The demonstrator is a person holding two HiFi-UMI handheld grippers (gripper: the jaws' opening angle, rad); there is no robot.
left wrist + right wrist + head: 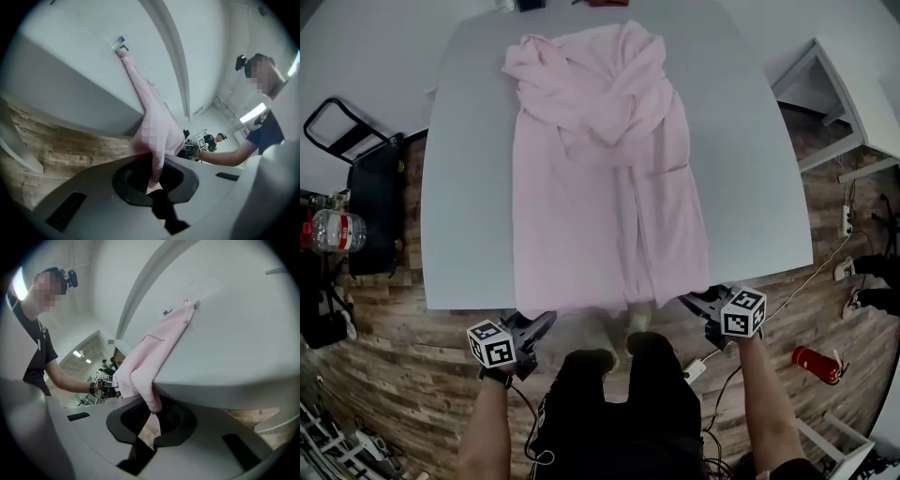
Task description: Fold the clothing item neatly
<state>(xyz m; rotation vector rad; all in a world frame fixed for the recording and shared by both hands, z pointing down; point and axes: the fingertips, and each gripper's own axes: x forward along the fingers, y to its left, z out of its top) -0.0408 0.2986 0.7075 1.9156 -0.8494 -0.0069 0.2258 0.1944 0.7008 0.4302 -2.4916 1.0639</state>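
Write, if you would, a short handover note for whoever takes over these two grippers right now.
Left gripper: shut on the near left hem corner of the pale pink waffle-textured garment.
Right gripper: shut on the near right hem corner.
Garment: lies lengthwise on the light grey table, hem at the near edge, upper part rumpled at the far end.
Done: laid out, both hem corners gripped.
Left: no lengthwise fold yet; probably carry the hem toward the far end.

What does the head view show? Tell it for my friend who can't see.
A pink robe lies spread on a white table. At the near edge, the left gripper and right gripper each pinch a bottom corner.
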